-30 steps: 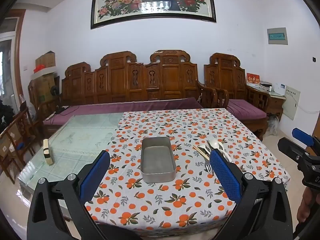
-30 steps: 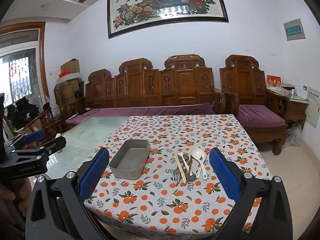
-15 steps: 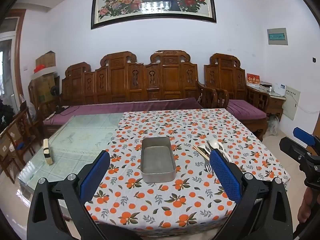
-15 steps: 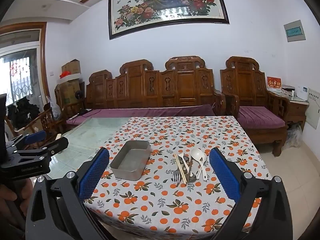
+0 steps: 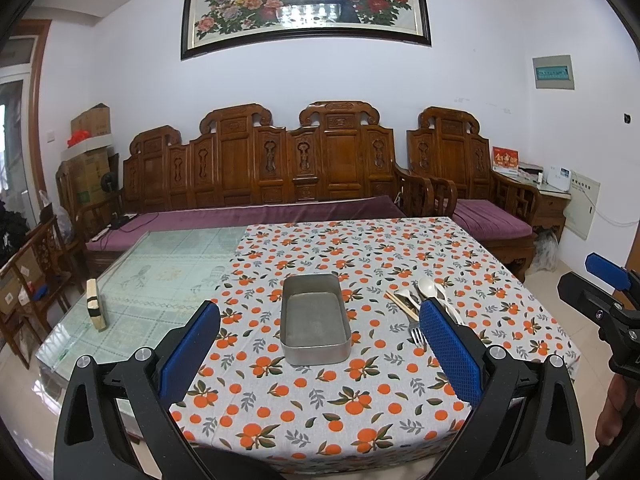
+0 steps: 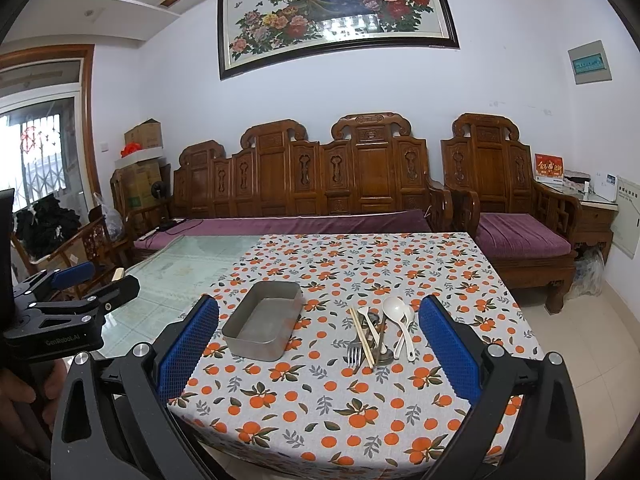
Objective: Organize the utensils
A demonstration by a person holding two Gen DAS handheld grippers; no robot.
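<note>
Orange-print cloth unchanged since a second ago, covering the right part of the table, bare glass to its left. Hardly any shift from the earlier frames: right view edged slightly nearer and lower, left view the same. Behind the table, a carved wooden bench with purple cushion, well apart from the work area. Out of the way on the glass, a small block. Metal tray empty, near mid-cloth, open room all round it. Just right of the tray, utensils in a loose heap: white spoons, chopsticks, fork, overlapping one another. Left gripper held above the near cloth edge, jaws spread wide, nothing between them, tray framed in the gap; its right finger partly hiding the heap in that view. Right gripper likewise spread wide and empty, tray and heap both clear between its fingers. Near edge of the cloth free of things.
</note>
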